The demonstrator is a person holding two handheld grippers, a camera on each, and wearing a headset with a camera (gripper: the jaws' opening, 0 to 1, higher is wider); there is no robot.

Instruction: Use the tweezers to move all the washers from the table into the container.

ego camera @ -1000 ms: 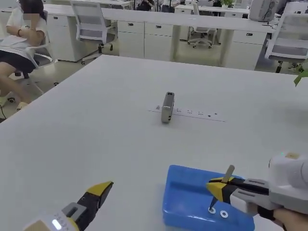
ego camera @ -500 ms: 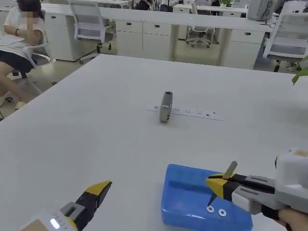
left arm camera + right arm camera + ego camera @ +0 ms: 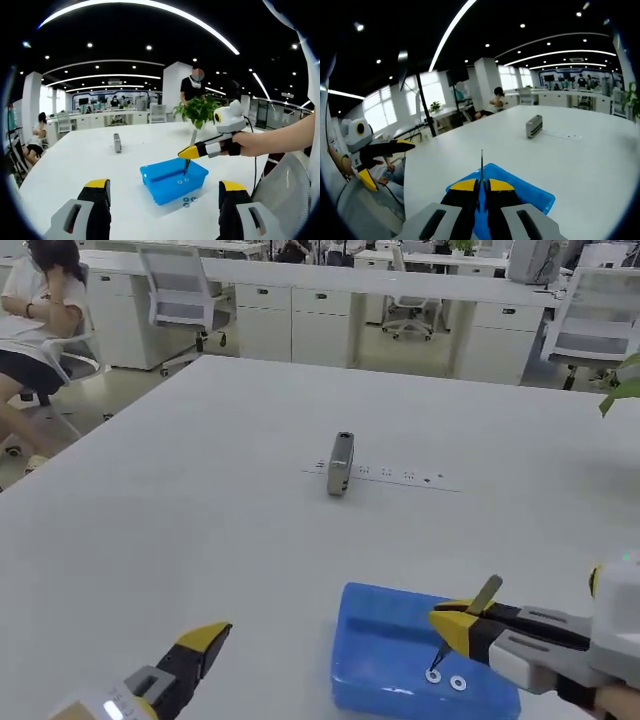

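Nearest, the left claw point(image 3: 165, 186) is spread wide and holds nothing, low over the near part of the desk point(image 3: 200, 510). A few washers point(image 3: 188, 201) lie on the desk just beside the blue container point(image 3: 385, 635). The right claw point(image 3: 452, 625) is closed tight on the tweezers point(image 3: 440, 652), whose tips point down into the container close to two more washers point(image 3: 433, 676) lying inside, and farther off a small grey box point(image 3: 340, 462) stands on the desk, well apart.

The right hand-held gripper point(image 3: 442, 626) holds tweezers point(image 3: 441, 653) over two washers point(image 3: 458, 681) in the blue container point(image 3: 375, 640).
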